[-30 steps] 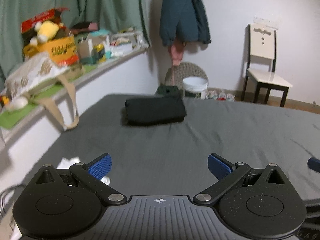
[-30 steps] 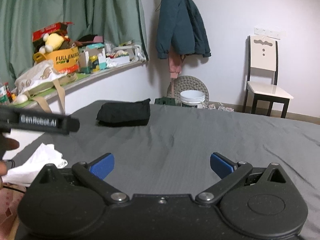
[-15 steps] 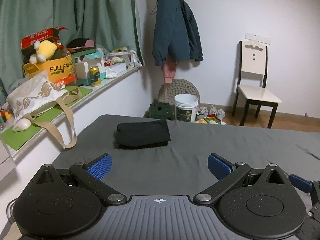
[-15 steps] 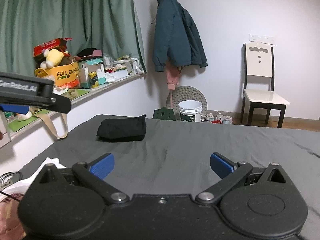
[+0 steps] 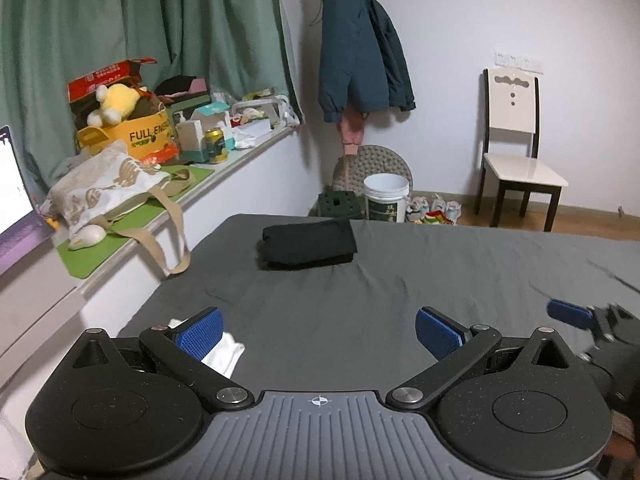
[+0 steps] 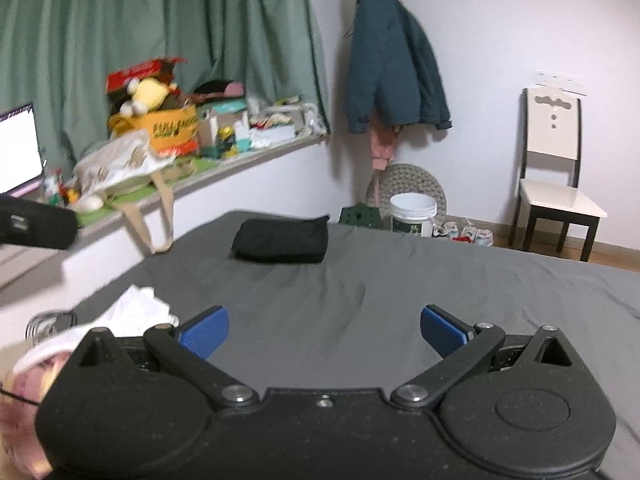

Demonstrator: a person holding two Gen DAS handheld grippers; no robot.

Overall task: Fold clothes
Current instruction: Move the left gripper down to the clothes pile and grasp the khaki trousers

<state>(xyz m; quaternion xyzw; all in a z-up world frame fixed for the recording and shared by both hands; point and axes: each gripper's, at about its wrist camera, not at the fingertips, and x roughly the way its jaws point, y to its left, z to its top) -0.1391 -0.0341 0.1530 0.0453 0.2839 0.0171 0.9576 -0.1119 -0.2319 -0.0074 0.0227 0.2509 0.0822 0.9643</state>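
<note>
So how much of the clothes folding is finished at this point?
One black garment already lies folded at the far end of the grey bed. Nothing is in hand: the left gripper and right gripper are both open and empty. A crumpled white garment at the bed's near left edge looks unfolded, probably next.

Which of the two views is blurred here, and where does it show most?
Left wrist view: mostly sharp, box lettering readable; only the right gripper at the edge smears. Right wrist view: motion blur throughout, worst on the shelf clutter and the white cloth; both bend straight lines, fisheye style.
</note>
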